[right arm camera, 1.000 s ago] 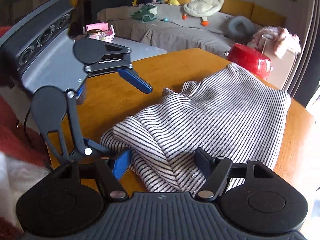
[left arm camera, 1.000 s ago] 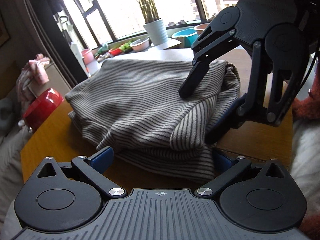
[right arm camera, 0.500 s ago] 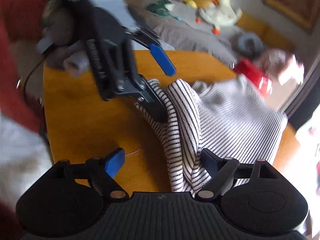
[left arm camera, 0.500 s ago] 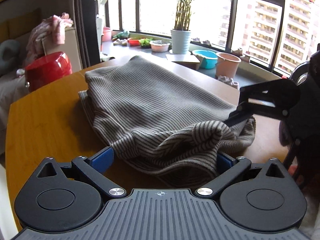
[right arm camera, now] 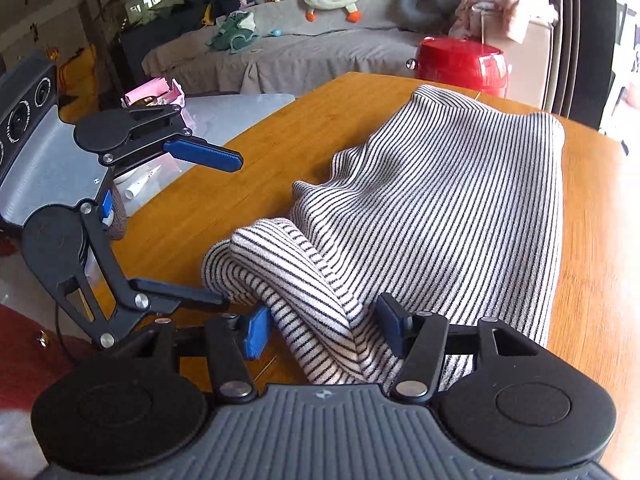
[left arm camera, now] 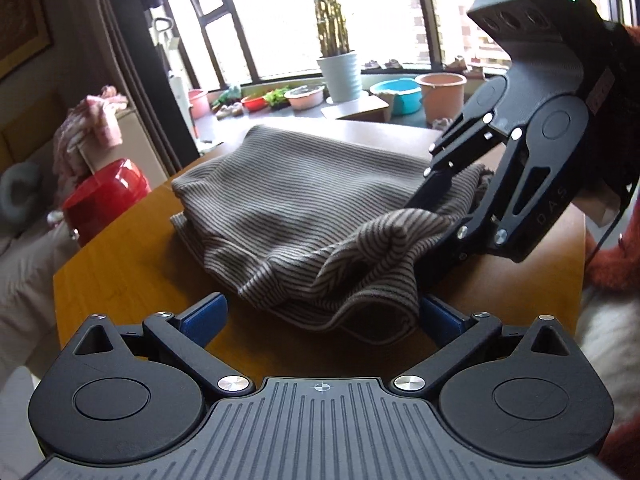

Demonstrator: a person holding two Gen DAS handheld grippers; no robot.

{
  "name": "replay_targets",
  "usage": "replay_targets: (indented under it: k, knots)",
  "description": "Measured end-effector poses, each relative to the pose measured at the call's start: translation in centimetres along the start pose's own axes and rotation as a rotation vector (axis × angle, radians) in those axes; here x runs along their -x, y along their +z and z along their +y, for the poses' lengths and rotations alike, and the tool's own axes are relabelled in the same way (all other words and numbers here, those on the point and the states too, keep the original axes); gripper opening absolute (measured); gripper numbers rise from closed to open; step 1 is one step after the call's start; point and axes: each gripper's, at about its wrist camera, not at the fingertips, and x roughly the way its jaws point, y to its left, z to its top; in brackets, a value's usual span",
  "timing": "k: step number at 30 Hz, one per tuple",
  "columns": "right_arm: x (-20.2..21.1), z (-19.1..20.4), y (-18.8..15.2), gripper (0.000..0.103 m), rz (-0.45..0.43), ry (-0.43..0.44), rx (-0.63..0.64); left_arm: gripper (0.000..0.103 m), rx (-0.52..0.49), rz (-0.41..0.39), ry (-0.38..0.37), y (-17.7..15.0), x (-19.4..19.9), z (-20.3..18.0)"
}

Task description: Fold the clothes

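Note:
A striped knit garment [left arm camera: 304,200] lies folded on the wooden table [left arm camera: 120,256]; it also shows in the right wrist view [right arm camera: 440,200]. My left gripper [left arm camera: 320,316] is open, its blue fingers either side of the garment's near hem. My right gripper [right arm camera: 324,328] is open, with a rolled fold of the garment between its fingers. In the left wrist view the right gripper [left arm camera: 436,224] straddles the garment's right end. In the right wrist view the left gripper [right arm camera: 228,232] is wide open at the garment's left edge.
A red container [left arm camera: 104,196] stands by the table's far left corner, also in the right wrist view [right arm camera: 460,64]. A window sill with a potted plant [left arm camera: 340,72] and basins lies behind. A grey sofa [right arm camera: 300,48] with toys lies beyond the table.
Both grippers have settled back at the garment's near end after swinging about. The rolled fold now lies between the right fingers. The garment's bulk has not shifted.

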Motion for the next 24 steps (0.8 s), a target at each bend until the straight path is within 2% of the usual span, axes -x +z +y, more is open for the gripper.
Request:
replay_targets:
  k: [7,12,15,19,22,24]
  knots:
    - [0.0,-0.1,-0.6,0.058,-0.049,0.007,0.024,0.103,-0.278,0.014,0.118,0.4,-1.8,-3.1]
    - [-0.1,0.2,-1.3,0.059,-0.089,0.000,0.069,0.103,-0.428,0.018,0.178,0.9,-3.8,-4.7]
    - [-0.1,0.2,-1.6,0.060,-0.108,0.002,0.080,0.103,-0.512,-0.011,0.202,0.9,-4.4,-5.9]
    - [0.0,-0.4,-1.7,0.060,-0.124,0.027,0.059,0.103,-0.566,-0.033,0.216,0.9,-4.9,-6.4]
    - [0.0,-0.9,-1.6,0.060,-0.130,0.048,0.038,0.103,-0.559,-0.037,0.210,1.0,-5.1,-6.4]
    - [0.0,-1.2,-1.5,0.061,-0.133,0.065,0.022,0.095,-0.553,-0.038,0.195,1.0,-5.1,-6.4]
